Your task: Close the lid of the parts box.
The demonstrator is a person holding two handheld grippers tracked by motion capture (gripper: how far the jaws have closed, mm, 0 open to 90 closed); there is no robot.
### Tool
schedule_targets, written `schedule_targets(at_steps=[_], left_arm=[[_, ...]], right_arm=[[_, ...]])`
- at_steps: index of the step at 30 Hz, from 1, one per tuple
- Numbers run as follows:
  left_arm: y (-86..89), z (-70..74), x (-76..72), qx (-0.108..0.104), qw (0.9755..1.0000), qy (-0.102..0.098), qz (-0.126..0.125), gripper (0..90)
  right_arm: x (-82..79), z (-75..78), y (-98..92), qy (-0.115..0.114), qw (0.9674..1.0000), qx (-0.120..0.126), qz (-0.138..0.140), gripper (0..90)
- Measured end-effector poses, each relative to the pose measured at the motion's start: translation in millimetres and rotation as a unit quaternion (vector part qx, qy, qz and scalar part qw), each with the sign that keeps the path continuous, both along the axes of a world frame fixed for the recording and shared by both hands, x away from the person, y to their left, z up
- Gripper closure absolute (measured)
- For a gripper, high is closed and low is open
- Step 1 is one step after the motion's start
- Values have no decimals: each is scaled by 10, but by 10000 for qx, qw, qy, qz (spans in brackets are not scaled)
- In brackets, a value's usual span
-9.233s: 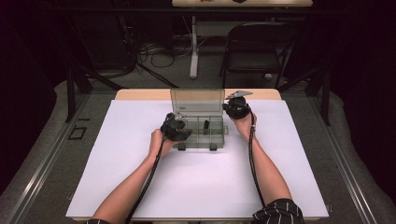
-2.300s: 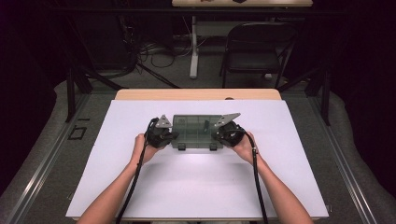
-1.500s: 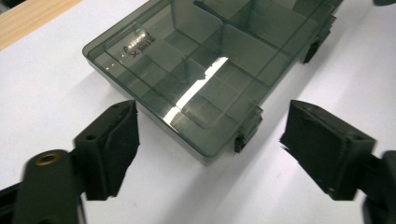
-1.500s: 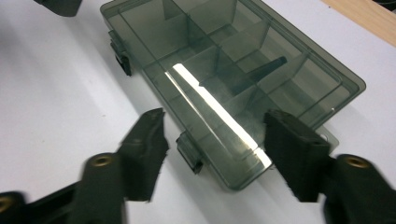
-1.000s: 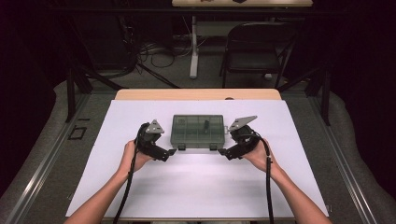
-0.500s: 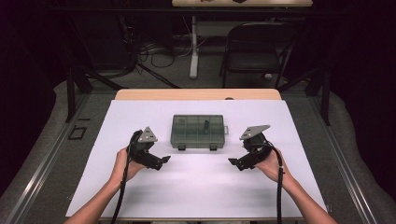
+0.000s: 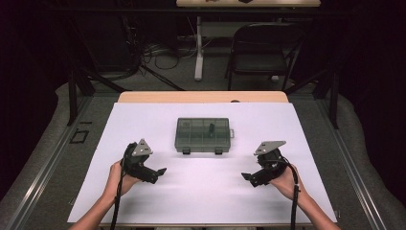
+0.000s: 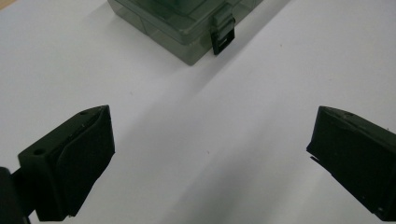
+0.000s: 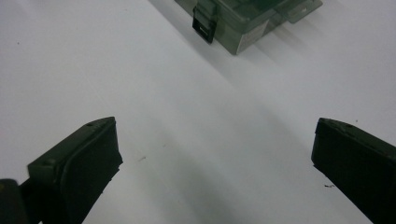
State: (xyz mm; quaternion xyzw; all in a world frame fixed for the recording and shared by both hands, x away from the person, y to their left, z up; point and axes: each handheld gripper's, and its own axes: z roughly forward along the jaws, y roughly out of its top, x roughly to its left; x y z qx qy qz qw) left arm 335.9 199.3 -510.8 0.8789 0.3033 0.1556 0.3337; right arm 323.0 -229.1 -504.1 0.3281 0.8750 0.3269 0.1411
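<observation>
In the high view, a smoky translucent compartment box (image 7: 204,135) sits closed near the middle of the white desk (image 7: 201,191), its two latches on the edge facing the person. The left tongs (image 7: 160,172) and the right tongs (image 7: 246,176) hover low over bare desk nearer the person, well apart from the box on either side. A small dark piece shows through the lid in one of the right-hand compartments.

In the left gripper view, the two black jaws stand wide apart with nothing between them. One black latch (image 8: 221,38) of the box lies ahead, folded down over the front wall.

In the right gripper view, the jaws have just been opening and stand wide, empty, over white desk. The other latch (image 9: 204,22) shows ahead at the box's near corner.

The risk I see lies with the latches: from these views I cannot tell whether either has fully snapped home. If one sits only half caught, lifting or nudging the box could pop the lid and spill what is inside.
</observation>
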Motion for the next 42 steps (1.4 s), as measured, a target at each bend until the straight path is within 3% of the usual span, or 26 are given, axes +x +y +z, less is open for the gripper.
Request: schedule_targets(at_steps=[17,29,37,42], left_arm=[[168,-123,-225,127,9998,76,122,0],[210,-209,-429,-73,9996,106,238,0],[248,-294,-524,-61,9996,53,286,0],[262,-286,-527,-212,9993,39,305,0]], right_arm=[[-310,-145,-220,-53,9996,-2,-279,11],[-454,-253,-358,-49,9983,211,-533,10],[-524,-334,-401,-30,9976,286,-623,7],[-542,-356,-428,-173,9964,476,-686,8]])
